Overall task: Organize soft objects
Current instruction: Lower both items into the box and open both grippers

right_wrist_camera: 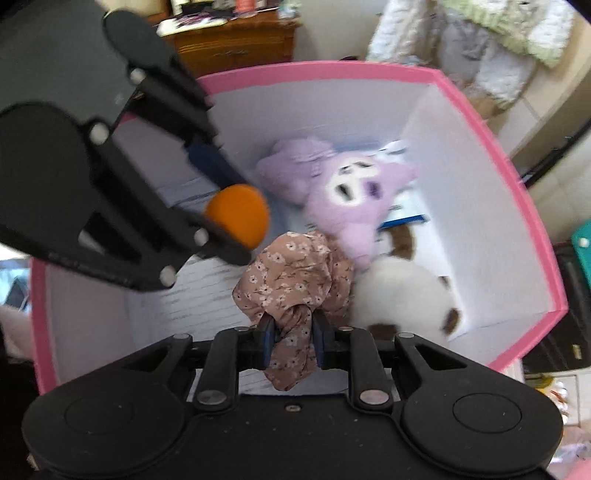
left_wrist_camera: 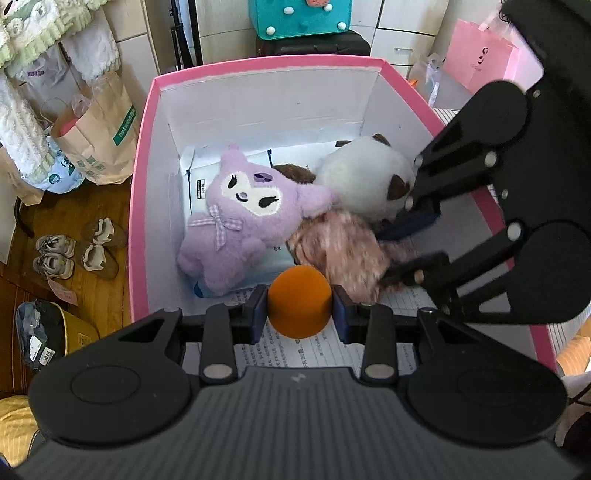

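Observation:
Both grippers are over a pink box [left_wrist_camera: 142, 192] with white inner walls [right_wrist_camera: 487, 206]. My left gripper [left_wrist_camera: 300, 312] is shut on an orange ball [left_wrist_camera: 299, 301], which also shows in the right wrist view [right_wrist_camera: 238, 214]. My right gripper [right_wrist_camera: 293, 345] is shut on a brown floral cloth [right_wrist_camera: 295, 280], which hangs into the box; in the left wrist view the cloth [left_wrist_camera: 340, 251] looks blurred. A purple plush [left_wrist_camera: 243, 218] and a white and brown plush [left_wrist_camera: 365, 175] lie on the box floor; both show in the right wrist view, purple [right_wrist_camera: 351, 199], white [right_wrist_camera: 402, 295].
Printed papers [left_wrist_camera: 295, 350] line the box floor. Brown paper bags [left_wrist_camera: 99, 136], shoes [left_wrist_camera: 74, 251] and a yellow bin [left_wrist_camera: 55, 332] stand on the wooden floor to the left. A teal box [left_wrist_camera: 299, 18] and a pink bag [left_wrist_camera: 476, 55] are behind.

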`<action>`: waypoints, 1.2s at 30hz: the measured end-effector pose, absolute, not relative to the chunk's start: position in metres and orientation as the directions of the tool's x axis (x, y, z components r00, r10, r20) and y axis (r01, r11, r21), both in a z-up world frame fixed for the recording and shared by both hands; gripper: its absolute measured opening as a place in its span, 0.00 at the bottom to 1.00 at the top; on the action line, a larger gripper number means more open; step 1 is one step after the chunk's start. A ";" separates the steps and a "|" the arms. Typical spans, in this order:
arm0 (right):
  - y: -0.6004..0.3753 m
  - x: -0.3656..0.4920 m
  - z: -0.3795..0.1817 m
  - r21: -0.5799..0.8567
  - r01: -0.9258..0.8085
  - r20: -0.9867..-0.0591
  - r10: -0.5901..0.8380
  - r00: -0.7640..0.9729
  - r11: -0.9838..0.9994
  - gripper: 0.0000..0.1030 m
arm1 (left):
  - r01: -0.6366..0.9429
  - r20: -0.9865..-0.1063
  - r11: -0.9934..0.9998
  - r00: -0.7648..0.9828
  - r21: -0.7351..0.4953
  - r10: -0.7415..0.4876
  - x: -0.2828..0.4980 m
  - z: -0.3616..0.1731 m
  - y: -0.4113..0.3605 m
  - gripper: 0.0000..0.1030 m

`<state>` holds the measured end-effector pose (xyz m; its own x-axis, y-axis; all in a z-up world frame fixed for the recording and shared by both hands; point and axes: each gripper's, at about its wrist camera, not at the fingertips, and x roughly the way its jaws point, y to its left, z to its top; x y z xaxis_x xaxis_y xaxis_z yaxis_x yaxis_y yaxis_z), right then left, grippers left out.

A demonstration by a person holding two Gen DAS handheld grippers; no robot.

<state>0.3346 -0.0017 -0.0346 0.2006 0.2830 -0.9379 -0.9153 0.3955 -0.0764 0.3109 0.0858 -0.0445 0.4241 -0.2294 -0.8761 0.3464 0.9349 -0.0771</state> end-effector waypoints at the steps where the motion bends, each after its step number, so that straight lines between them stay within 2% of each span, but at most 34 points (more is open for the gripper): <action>1: -0.003 0.335 -0.033 -0.092 -0.910 -0.935 0.279 0.218 0.403 0.32 | 0.344 -0.877 0.936 0.425 -0.074 -0.226 0.312 -0.045 0.085 0.34; 7: -0.020 0.322 -0.011 -0.113 -0.901 -0.905 0.332 0.267 0.419 0.44 | 0.344 -0.882 0.937 0.422 -0.060 -0.211 0.319 -0.049 0.080 0.34; 17: -0.046 0.305 0.017 -0.098 -0.874 -0.852 0.413 0.321 0.476 0.44 | 0.354 -0.890 0.933 0.402 -0.067 -0.217 0.325 -0.056 0.071 0.34; 22: -0.046 0.308 0.013 -0.063 -0.872 -0.843 0.442 0.307 0.485 0.44 | 0.362 -0.897 0.929 0.384 -0.075 -0.221 0.322 -0.049 0.068 0.39; 24: -0.047 0.308 0.014 -0.042 -0.870 -0.839 0.456 0.298 0.491 0.44 | 0.352 -0.896 0.934 0.392 -0.065 -0.210 0.322 -0.048 0.068 0.44; 36: -0.060 0.297 0.020 0.069 -0.840 -0.809 0.522 0.268 0.538 0.44 | 0.326 -0.866 0.942 0.445 -0.080 -0.227 0.300 -0.022 0.083 0.44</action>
<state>0.2967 -0.0600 0.0201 0.2681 0.5224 -0.8095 -0.8399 0.5383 0.0693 0.2997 0.0829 -0.0224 0.4447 -0.2274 -0.8664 0.3258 0.9420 -0.0800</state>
